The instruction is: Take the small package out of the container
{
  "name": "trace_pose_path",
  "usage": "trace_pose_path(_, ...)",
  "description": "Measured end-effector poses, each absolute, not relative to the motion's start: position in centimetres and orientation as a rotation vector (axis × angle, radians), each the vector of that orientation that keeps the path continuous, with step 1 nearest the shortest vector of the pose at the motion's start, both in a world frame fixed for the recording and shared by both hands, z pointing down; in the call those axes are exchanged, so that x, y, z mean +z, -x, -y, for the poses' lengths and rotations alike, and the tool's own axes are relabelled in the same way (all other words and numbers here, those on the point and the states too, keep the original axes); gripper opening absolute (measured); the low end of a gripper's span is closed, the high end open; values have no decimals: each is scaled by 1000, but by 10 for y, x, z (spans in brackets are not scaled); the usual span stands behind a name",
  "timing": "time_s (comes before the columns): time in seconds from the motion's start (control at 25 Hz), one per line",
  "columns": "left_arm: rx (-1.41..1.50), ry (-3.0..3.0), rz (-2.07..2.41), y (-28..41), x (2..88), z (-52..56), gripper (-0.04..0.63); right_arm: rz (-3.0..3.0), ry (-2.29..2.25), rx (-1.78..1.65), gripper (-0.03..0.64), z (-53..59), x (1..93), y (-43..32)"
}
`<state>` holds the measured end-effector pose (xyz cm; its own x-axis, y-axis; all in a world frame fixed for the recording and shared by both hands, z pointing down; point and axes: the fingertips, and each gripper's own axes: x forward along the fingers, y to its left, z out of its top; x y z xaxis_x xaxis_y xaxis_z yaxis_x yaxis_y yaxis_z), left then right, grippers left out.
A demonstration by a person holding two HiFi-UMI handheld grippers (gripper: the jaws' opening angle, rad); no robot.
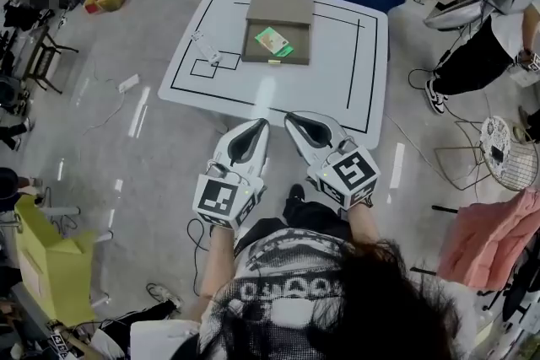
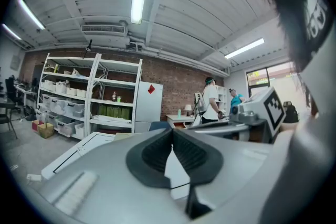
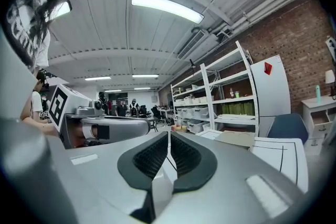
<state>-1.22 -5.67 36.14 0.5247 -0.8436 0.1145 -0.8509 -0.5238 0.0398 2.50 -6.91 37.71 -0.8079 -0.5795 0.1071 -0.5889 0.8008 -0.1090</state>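
Head view: both grippers are held side by side over the near edge of the table (image 1: 337,72), tips aimed at the container (image 1: 276,61).
Left gripper (image 1: 261,125): jaws pressed together, with nothing between them.
Right gripper (image 1: 292,121): jaws likewise pressed together and empty.
Small package (image 1: 274,41): lies flat on the floor of the open container, straight ahead of both sets of tips and well apart from them.
Handling: it looks thin and light, probably a flexible and somewhat slick wrapper, so it may slide or buckle under a pinch.
Where to hold: the edge nearest the grippers seems best, since it stands clear of the container walls.
Long axis: seems to run diagonally, from far-left to near-right of the grippers, with its broad face up. It is too small to read which end leads.
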Motion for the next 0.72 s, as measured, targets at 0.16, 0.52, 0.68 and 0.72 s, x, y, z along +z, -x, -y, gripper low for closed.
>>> trace_pose_path(0.16, 127, -2657, 1497, 2, 364, 72, 0, 2926, -945, 214, -2, 86, 379, -36)
trace_pose_path(0.52, 174, -2630, 1529, -5, 370, 80, 0, 2963, -899, 262, -2, 98, 385, -39)
trace_pose_path(0.68, 185, -2607, 1556, -2, 370, 79, 0, 2978, -879, 297, -2, 97, 386, -38)
trace_pose_path(0.72, 194, -2600, 1558, -2, 372, 79, 0, 2978, -875, 307, -2, 97, 387, -37)
